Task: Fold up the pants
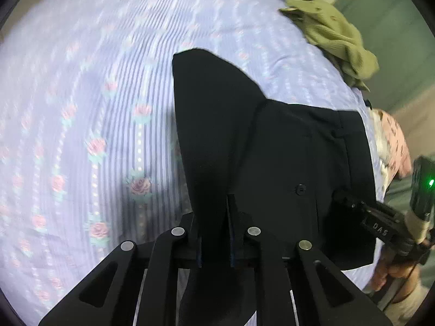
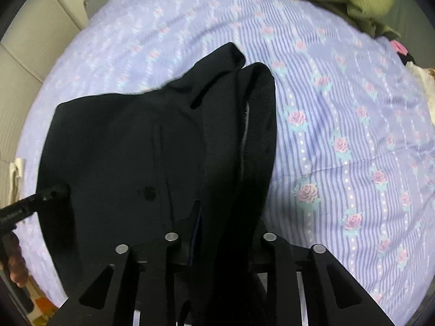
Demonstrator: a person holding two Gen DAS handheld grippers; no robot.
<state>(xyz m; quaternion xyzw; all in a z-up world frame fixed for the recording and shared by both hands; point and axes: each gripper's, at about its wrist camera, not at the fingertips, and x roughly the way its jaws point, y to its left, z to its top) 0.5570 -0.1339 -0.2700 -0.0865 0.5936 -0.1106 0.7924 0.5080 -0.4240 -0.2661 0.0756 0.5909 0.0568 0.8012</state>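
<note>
Over the bed (image 1: 81, 108), the pants (image 1: 272, 149) hang lifted, the left gripper (image 1: 214, 217) clamped on one part and the right gripper (image 2: 217, 225) pinching the waistband. This looks like the lift before a fold. Next, both should carry the cloth across together, level, and lay it flat.

A bedroom in a home: a bed under a lilac striped bedsheet (image 1: 95, 95) printed with pink roses, an olive-green garment (image 1: 334, 38) crumpled at its edge, pale tiled floor (image 2: 24, 62) alongside
</note>
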